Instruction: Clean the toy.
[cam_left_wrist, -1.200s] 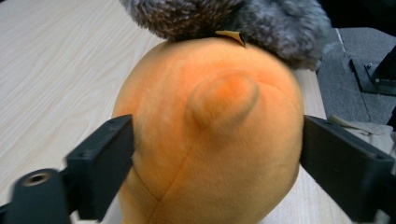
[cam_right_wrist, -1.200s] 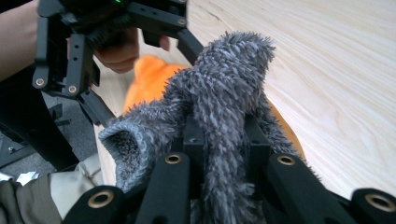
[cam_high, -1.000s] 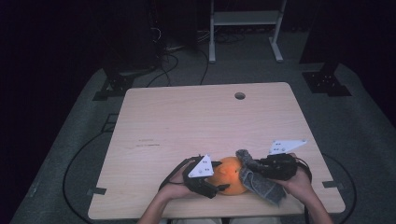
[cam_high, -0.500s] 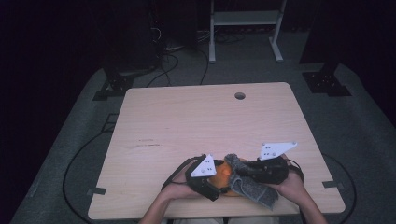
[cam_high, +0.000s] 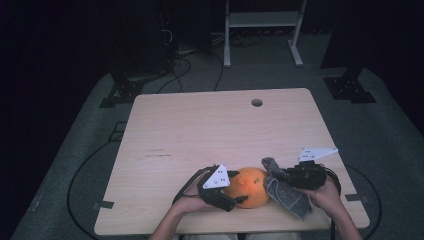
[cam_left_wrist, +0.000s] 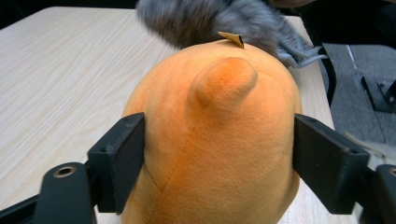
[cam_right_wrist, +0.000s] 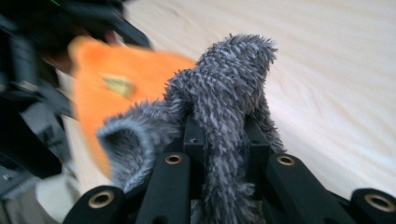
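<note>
**Plush and cloth meet at the near edge**

Plush toy (cam_high: 250, 187), orange and rounded, sits at the near edge of the wooden counter (cam_high: 215, 125), and the left gripper (cam_high: 235, 192) has it clamped: in the left gripper view both black fingers (cam_left_wrist: 119, 163) press into its flanks, one on each side. From the right comes the right gripper (cam_high: 280, 177), fingers pinching a fuzzy grey cloth (cam_right_wrist: 224, 107) that bunches up between them and hangs down toward the person's side. Here's the relation that matters, I'd say: the cloth lies just to the toy's right, its top end touching or nearly touching the toy's top, so the right hand is the one placed to act on it. Everything beyond is bare, pale wood with a cable hole (cam_high: 257, 102) at the far edge. Around it, a dark room, grey carpet, and a white stand (cam_high: 262, 30) behind.
</note>
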